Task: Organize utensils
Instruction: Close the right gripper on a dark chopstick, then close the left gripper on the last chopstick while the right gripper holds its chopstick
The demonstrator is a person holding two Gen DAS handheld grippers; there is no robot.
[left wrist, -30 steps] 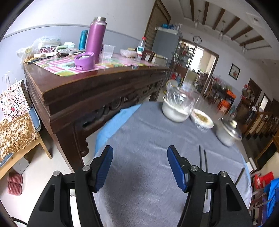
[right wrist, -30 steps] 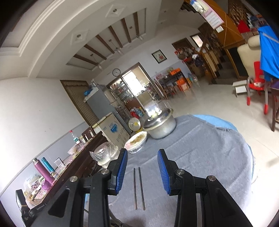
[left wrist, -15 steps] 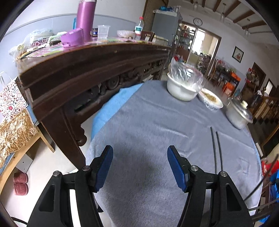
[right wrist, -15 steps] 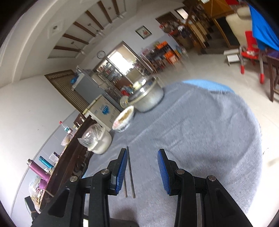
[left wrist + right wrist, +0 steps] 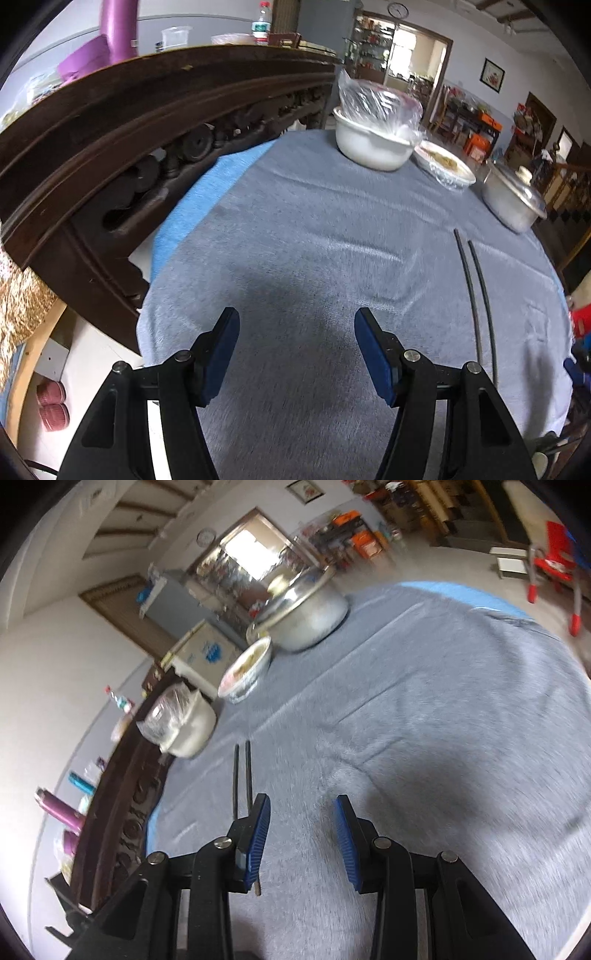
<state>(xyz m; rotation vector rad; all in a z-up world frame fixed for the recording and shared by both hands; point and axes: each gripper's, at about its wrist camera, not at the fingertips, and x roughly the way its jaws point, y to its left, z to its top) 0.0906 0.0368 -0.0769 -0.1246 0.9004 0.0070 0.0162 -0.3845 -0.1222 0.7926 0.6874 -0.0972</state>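
A pair of dark chopsticks (image 5: 476,291) lies side by side on the grey tablecloth (image 5: 314,236), right of my left gripper (image 5: 295,325). The left gripper is open and empty, low over the cloth. In the right wrist view the chopsticks (image 5: 242,775) lie just left of my right gripper (image 5: 301,808), their near ends passing behind its left finger (image 5: 258,830). The right gripper is open and empty above the cloth (image 5: 443,738).
At the table's far side stand a white bowl covered in plastic (image 5: 376,136), a bowl of food (image 5: 443,166) and a lidded metal pot (image 5: 513,199). A dark carved wooden sideboard (image 5: 129,147) stands along the left. A red chair (image 5: 554,565) stands beyond the table.
Both grippers have tilted down and come lower toward the cloth. The right gripper has moved so the chopsticks now sit at its left finger. Both stay open.
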